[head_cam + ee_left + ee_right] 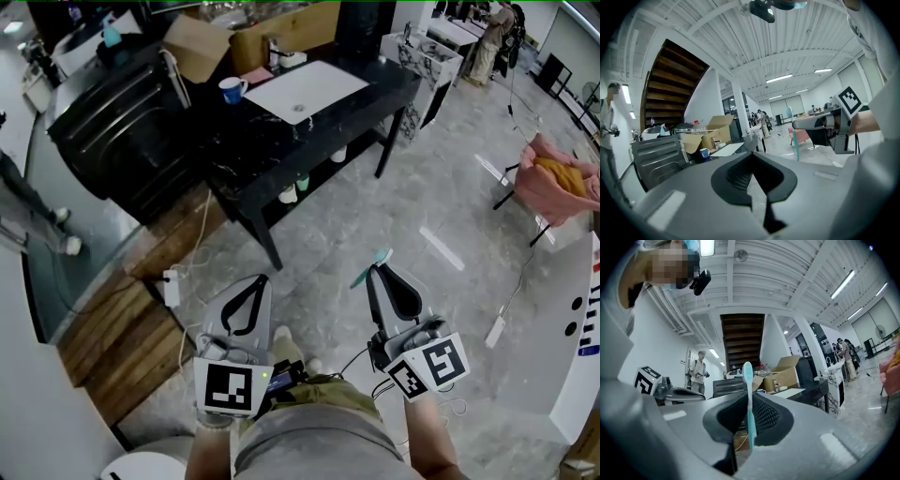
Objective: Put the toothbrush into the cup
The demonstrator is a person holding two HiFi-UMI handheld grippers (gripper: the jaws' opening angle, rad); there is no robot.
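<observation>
my left gripper [753,153] closed up empty, right gripper [796,124] alongside gripping the teal toothbrush [795,143], blue cup [704,153] way back

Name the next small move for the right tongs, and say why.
Probably carry the right tongs forward and to the left, stepping toward the black table. They are already shut on the toothbrush, which points upward. The blue cup stands on that table, far ahead and seemingly out of reach.
</observation>
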